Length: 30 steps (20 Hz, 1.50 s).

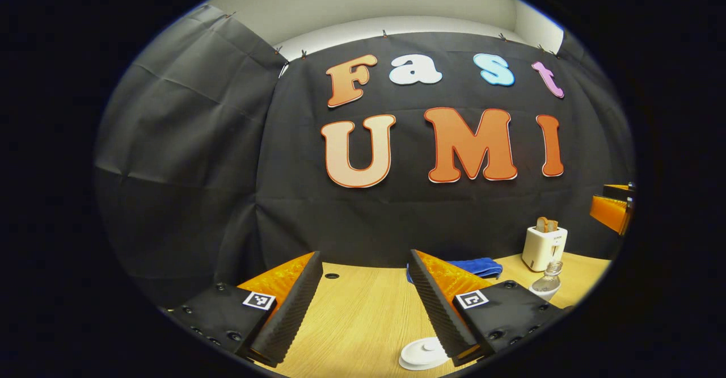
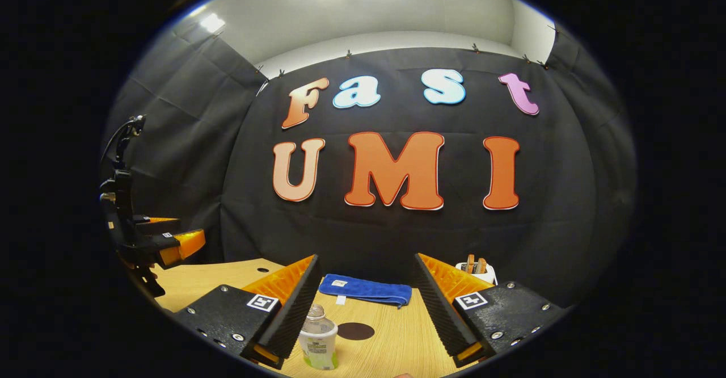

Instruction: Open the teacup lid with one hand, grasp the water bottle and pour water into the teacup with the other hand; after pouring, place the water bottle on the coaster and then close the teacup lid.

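A white round teacup lid (image 1: 422,354) with a small knob lies low in the left gripper view, partly behind one finger. My left gripper (image 1: 364,259) is open above the table, holding nothing. The clear water bottle (image 2: 319,338) stands upright with no cap, just beside one finger of my open right gripper (image 2: 367,261), untouched. A dark round coaster (image 2: 355,331) lies flat on the table right behind the bottle. From the left gripper view the bottle (image 1: 547,280) stands far right, in front of the toaster. The cup under the lid is hidden.
A folded blue cloth (image 2: 366,290) lies at the back of the wooden table (image 2: 397,338). A white toaster (image 1: 543,246) holding toast stands back right. The left gripper (image 2: 170,233) hovers at the far left, the right gripper (image 1: 615,205) at the far right.
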Motion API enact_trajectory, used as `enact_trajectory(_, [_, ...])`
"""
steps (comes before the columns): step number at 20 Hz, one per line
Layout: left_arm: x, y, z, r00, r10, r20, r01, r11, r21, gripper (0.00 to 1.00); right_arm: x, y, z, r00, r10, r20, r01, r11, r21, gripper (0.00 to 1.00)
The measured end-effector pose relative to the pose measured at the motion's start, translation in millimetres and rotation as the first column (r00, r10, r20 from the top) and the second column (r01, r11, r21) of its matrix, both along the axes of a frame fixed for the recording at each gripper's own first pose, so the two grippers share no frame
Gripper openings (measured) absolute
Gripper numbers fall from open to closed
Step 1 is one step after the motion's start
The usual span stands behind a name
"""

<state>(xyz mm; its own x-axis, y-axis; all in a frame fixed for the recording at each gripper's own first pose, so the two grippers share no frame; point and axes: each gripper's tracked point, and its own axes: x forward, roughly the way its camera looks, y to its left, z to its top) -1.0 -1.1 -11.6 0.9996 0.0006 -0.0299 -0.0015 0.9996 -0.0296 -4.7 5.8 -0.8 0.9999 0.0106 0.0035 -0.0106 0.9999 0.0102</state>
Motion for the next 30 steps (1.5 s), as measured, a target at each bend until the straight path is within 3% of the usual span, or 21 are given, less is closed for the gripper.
enact_trajectory(10, [3.6, -21.2, -34.2, 0.995, -0.066, -0.075, 0.066, 0.998, -0.002, 0.96, -3.6, 5.0, -20.4, 0.999, 0.019, -0.042, -0.018, 0.999, 0.027, 0.98])
enact_trajectory(20, [-11.2, -59.3, -124.4, 0.939, -0.195, -0.283, 0.180, 0.981, -0.076, 1.00, -17.9, 15.6, -51.5, 0.992, 0.077, -0.101, -0.069, 0.994, 0.082, 0.97])
enact_trajectory(30, [-17.6, -93.0, -162.5, 0.898, -0.266, -0.350, 0.277, 0.961, -0.020, 0.97, -32.3, 23.8, -90.4, 0.977, 0.120, -0.175, -0.109, 0.992, 0.069, 0.98])
